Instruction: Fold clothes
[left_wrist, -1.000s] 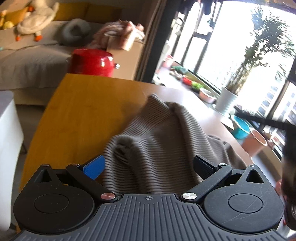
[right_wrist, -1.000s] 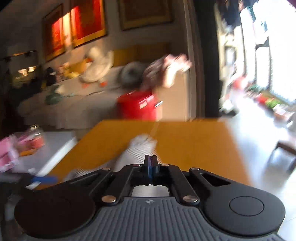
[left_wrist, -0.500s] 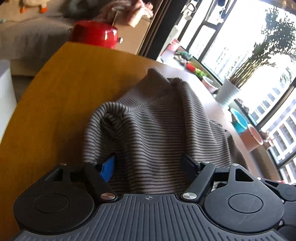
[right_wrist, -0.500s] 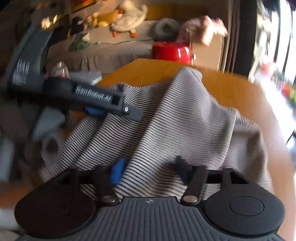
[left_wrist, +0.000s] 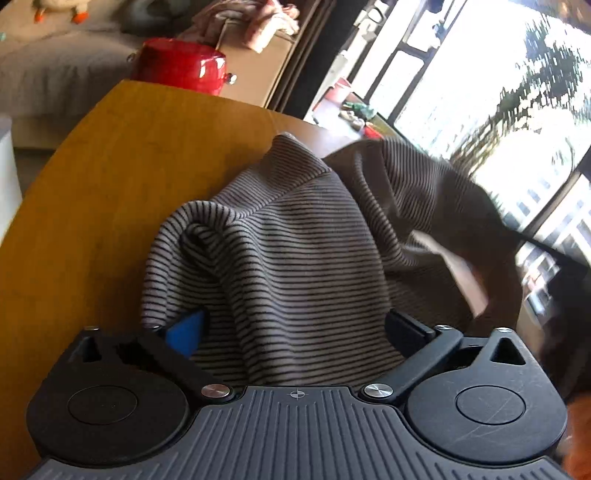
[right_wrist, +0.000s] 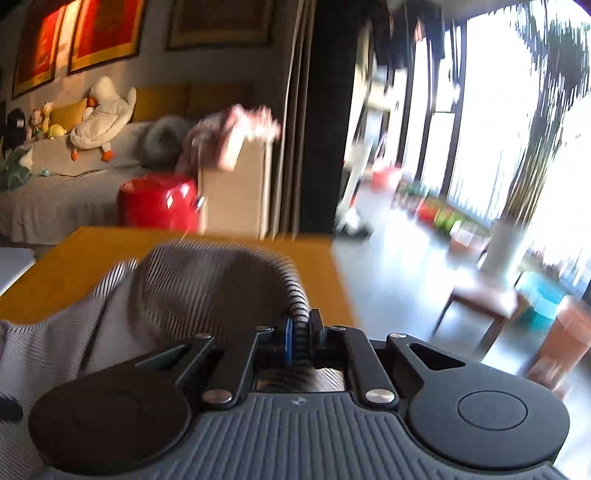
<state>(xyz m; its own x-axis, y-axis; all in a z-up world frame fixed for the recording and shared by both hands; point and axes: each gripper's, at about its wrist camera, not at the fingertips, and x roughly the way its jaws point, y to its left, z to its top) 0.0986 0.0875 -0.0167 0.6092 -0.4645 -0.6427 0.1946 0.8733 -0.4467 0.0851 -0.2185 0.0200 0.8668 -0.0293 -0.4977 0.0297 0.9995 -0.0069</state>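
No readable writing. Striped top (left_wrist: 295, 258) heaped on bench (left_wrist: 110, 192), far-left bench bare. Left claw (left_wrist: 295, 332) spread wide, having just reopened, cloth between; right claw (right_wrist: 300, 336) clamped on top's edge.

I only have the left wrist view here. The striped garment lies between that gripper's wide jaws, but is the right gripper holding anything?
Observer: Yes, the right gripper is shut on a rolled edge of the striped garment.
Operator: Is that edge on the table?
Observer: No, it arches up off the wooden table into the jaws.
Operator: And the left gripper?
Observer: The left gripper is open; cloth lies between its fingers, unpinched.
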